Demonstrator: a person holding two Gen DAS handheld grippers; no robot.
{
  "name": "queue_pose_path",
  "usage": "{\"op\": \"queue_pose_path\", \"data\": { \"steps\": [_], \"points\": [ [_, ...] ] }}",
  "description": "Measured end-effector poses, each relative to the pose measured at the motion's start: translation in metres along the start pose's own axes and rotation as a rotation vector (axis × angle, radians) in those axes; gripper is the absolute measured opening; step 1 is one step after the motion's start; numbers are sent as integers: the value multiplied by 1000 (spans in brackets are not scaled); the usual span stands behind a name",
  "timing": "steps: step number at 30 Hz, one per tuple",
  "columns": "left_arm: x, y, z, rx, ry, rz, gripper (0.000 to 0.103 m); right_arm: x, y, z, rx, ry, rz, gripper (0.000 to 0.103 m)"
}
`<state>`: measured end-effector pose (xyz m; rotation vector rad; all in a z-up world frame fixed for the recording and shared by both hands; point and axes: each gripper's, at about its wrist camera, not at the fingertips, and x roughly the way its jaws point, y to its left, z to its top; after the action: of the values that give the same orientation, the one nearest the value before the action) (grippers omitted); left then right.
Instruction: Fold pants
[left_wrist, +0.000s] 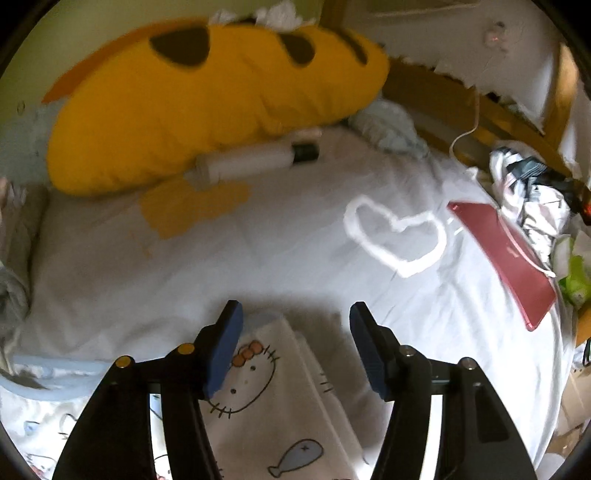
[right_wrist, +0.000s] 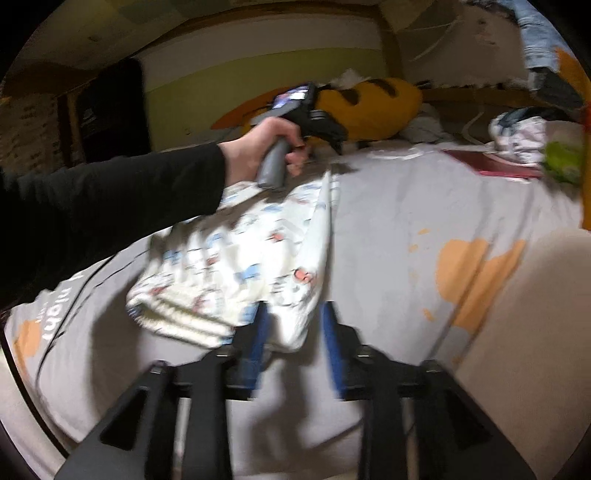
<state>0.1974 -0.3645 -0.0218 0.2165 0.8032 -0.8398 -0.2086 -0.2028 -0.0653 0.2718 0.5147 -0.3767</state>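
Note:
The pants (right_wrist: 236, 273) are white with a cartoon cat and fish print and lie folded on the grey bedspread. In the left wrist view the folded pants (left_wrist: 280, 402) lie right under my left gripper (left_wrist: 295, 314), which is open and empty above their edge. In the right wrist view my right gripper (right_wrist: 293, 314) is open, its fingers on either side of the near corner of the pants. The left gripper (right_wrist: 314, 122), held in a hand, hovers over the far end of the pants.
A big yellow plush pillow (left_wrist: 207, 107) lies at the head of the bed, with a white cylinder (left_wrist: 251, 162) against it. A red flat case (left_wrist: 506, 254) and a heap of clothes (left_wrist: 532, 192) lie on the right. The wooden bed frame (left_wrist: 436, 96) runs behind.

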Motion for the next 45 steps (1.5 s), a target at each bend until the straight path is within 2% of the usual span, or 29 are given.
{"op": "queue_pose_path", "data": {
  "steps": [1, 5, 9, 15, 20, 23, 25, 28, 32, 35, 37, 40, 45],
  "points": [
    [-5, -3, 1, 19, -8, 5, 59, -2, -3, 2, 11, -15, -18, 56],
    [-35, -14, -1, 99, -59, 55, 59, -7, -11, 4, 43, -49, -47, 57],
    [-78, -15, -14, 145, -140, 101, 59, -10, -8, 6, 17, -68, -55, 57],
    [-149, -5, -51, 161, -241, 168, 64, -21, 3, 13, -35, -138, -38, 58],
    [-197, 7, -92, 143, -324, 270, 65, -26, 13, 16, -82, -179, -36, 63],
    [-221, 17, -120, 106, -357, 323, 65, -18, 9, 21, -63, -123, 23, 65],
    [-233, 21, -139, 87, -368, 355, 65, -3, 6, 28, -57, -29, 108, 65],
    [-249, 30, -167, 34, -362, 386, 65, 3, -2, 36, -31, -16, 98, 65],
    [-268, 46, -205, -87, -340, 379, 64, 5, -14, 51, -3, -19, 108, 65],
    [-269, 50, -229, -129, -274, 321, 64, 11, -23, 58, 24, -3, 113, 64],
    [-265, 46, -239, -131, -224, 301, 64, 14, -26, 60, 26, 16, 128, 55],
    [-260, 40, -255, -179, -170, 207, 63, 23, -29, 54, 47, 77, 174, 45],
    [-250, 22, -280, -213, -99, 119, 63, 43, -32, 40, 99, 165, 243, 41]
  ]
}}
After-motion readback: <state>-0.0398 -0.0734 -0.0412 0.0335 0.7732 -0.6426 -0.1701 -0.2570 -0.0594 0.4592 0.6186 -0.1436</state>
